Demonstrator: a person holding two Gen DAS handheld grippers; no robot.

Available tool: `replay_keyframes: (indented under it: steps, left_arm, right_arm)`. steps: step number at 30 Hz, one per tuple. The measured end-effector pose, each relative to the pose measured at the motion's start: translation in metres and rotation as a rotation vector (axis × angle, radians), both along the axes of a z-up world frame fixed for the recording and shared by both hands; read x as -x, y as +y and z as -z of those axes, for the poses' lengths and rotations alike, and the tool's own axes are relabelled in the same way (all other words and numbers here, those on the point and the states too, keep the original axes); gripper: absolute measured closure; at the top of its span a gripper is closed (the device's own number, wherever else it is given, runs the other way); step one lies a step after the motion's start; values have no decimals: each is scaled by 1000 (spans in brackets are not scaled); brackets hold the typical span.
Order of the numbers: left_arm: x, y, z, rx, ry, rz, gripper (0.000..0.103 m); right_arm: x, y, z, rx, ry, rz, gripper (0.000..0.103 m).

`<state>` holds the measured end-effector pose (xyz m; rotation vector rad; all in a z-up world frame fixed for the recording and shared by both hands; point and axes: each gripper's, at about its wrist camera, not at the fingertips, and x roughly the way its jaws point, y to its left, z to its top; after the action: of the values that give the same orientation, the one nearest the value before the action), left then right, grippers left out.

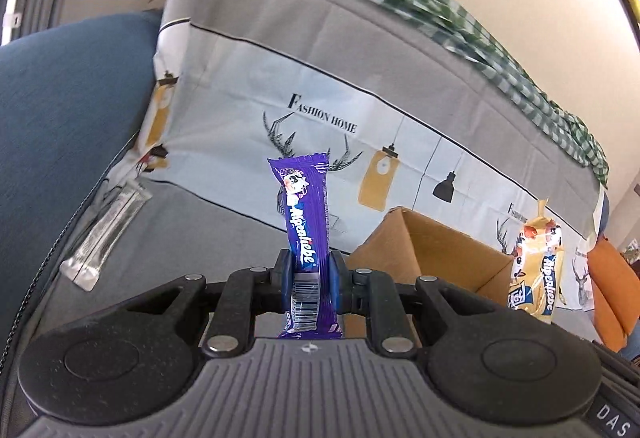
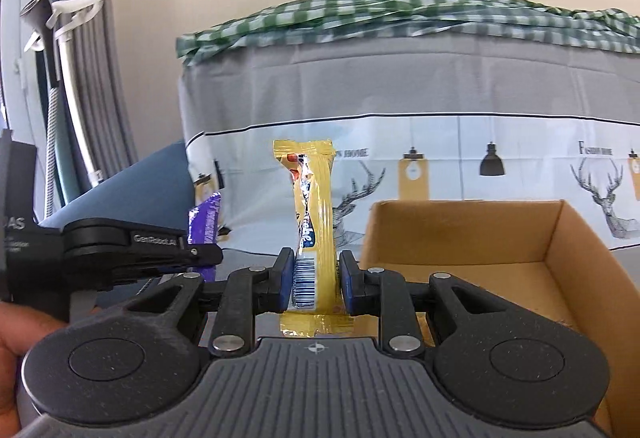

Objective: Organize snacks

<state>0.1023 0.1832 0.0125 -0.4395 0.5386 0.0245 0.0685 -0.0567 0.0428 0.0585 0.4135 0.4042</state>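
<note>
Now your left gripper (image 1: 309, 284) clamps an upright purple Alpenliebe stick (image 1: 306, 222); your right gripper (image 2: 314, 280) pinches a yellow Alpenliebe stick (image 2: 311, 222), beside the cardboard box (image 2: 576, 250) on the bedsheet.

Both candy wrappers are shiny foil-type plastic, the purple stick (image 1: 306, 226) and the yellow stick (image 2: 314, 222). The box (image 2: 560, 238) is plain matt brown cardboard. Printed sofa cover (image 1: 320, 86) looks like soft matt cloth, and the grippers' black plastic is slightly grainy with small polished metal pins.
</note>
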Motion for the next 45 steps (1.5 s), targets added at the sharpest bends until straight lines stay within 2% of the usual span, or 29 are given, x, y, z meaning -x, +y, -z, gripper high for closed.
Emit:
replay_keyframes:
  steps: [9,32,45]
  left_arm:
    - [-5,-23,-2,9,-24,48,83]
    - [-5,-98,-19,14,-179,220,84]
    - [-5,-128,-20,7,-222,291,84]
  right_arm:
    - [-5,-22,2,2,-3,49,78]
    - [-13,-79,-1,-2,-36,193,78]
    - [-14,-97,1,2,-47,233,78]
